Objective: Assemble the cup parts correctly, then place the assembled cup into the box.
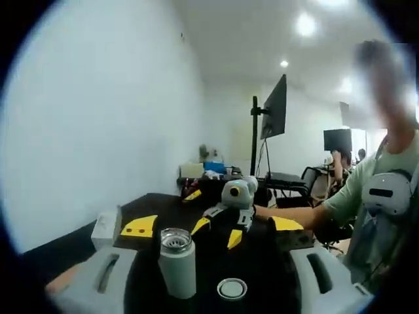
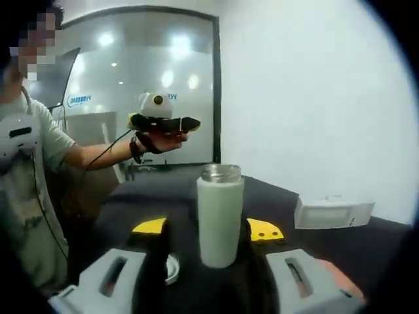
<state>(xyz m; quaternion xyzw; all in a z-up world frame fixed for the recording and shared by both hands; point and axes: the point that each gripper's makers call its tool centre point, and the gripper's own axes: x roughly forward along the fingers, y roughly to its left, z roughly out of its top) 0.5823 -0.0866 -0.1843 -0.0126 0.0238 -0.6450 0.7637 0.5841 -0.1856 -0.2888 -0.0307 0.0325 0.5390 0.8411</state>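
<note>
My left gripper [image 1: 213, 271] stands with its grey jaws spread wide, nothing between them; the right gripper [image 2: 209, 275] likewise, jaws apart with the cup body [image 2: 220, 216] upright on the black table [image 2: 366, 242] between them, contact not discernible. The cup body [image 1: 177, 261] is a smooth pale cylinder with a bare metal threaded mouth. A small round lid [image 1: 232, 288] lies flat on the table just beside it; in the right gripper view it is mostly hidden behind a jaw. A white box [image 2: 332, 212] sits well apart; its printing is too small to read. Wall lettering behind the glass is blurred.
</note>
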